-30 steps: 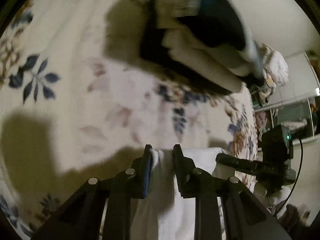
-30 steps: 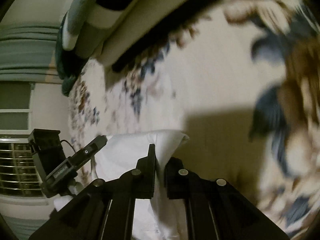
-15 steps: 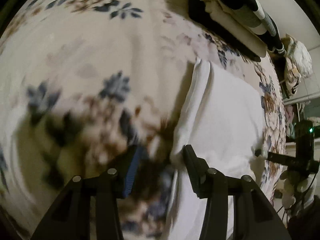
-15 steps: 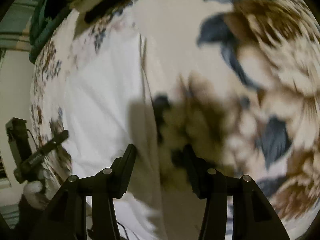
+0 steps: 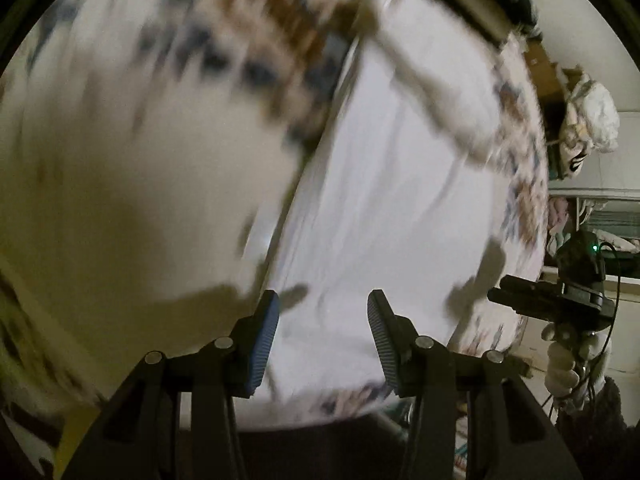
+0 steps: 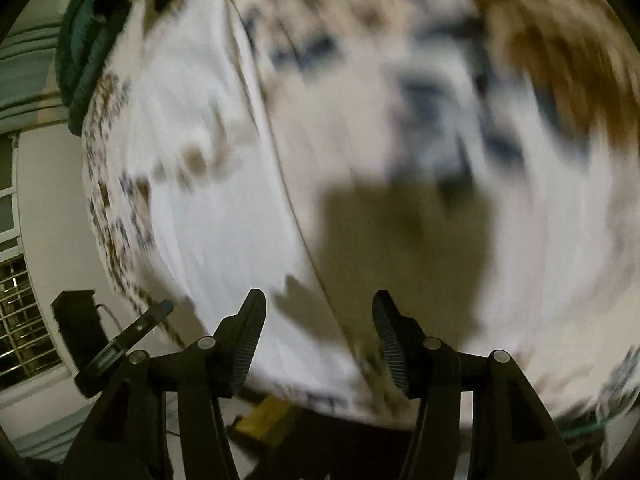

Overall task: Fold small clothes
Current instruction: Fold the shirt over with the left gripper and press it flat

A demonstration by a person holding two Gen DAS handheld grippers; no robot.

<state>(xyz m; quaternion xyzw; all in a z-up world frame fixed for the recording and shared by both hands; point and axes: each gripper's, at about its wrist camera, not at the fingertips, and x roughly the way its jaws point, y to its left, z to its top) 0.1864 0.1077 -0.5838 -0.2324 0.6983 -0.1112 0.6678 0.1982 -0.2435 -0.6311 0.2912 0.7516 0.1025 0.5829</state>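
A white garment [image 5: 400, 200] lies spread flat on the floral bedspread [image 5: 120, 160]. It also shows in the right wrist view [image 6: 208, 208], to the left of centre. My left gripper [image 5: 323, 308] is open and empty, above the garment's near left part. My right gripper [image 6: 319, 308] is open and empty, above the garment's right edge near the bed's front. The other gripper shows at the right edge of the left wrist view [image 5: 560, 300] and at the lower left of the right wrist view [image 6: 124, 336]. Both views are motion-blurred.
A stack of folded clothes [image 5: 472, 4] lies at the far end of the bed; it also shows in the right wrist view [image 6: 84, 40]. The bed's front edge [image 5: 320, 420] is just under the grippers. A yellow object [image 6: 268, 416] sits below the bed.
Both grippers let go of the white garment, which now lies flat on the bed. Both have opened and pulled back toward the bed's near edge.
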